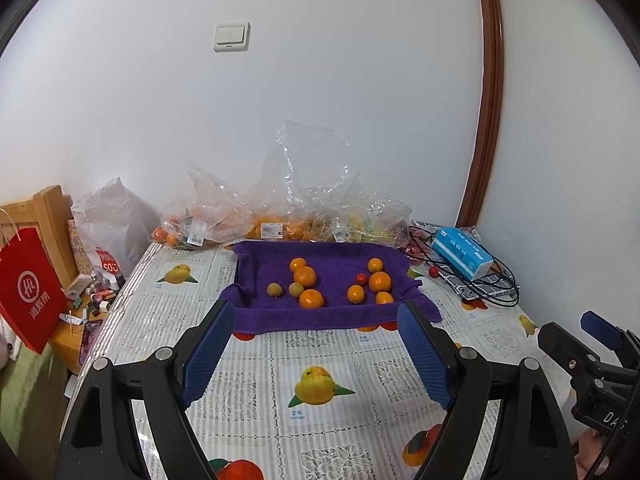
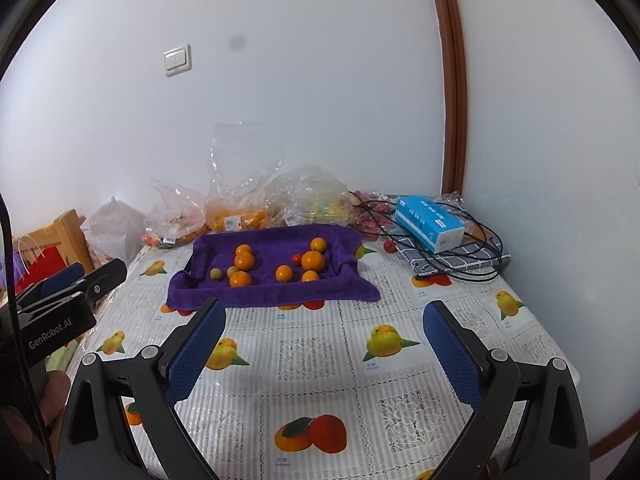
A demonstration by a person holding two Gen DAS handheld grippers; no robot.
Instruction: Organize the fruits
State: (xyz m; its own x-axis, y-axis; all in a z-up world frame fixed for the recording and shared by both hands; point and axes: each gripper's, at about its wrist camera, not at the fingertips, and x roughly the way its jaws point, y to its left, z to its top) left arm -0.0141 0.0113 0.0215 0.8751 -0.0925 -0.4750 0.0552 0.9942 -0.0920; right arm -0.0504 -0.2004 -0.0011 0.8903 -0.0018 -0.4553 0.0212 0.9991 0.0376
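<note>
Both your claws stand wide and empty; the oranges [image 1: 307, 278] on the purple towel [image 1: 256, 320] lie straight ahead, nearer your left claw [image 1: 316, 356] than your right claw [image 2: 324, 356].

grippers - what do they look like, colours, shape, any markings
Both are black plastic with two angled fingers, silver rivets at the joints, and blue textured pads. The left gripper body reads "GenRobot.AI" in white; a black cable runs beside it. The right gripper looks the same.

Orange fruits [image 1: 311, 299] on purple towel [image 1: 280, 320]; fruit-printed tablecloth [image 1: 340, 432].
</note>
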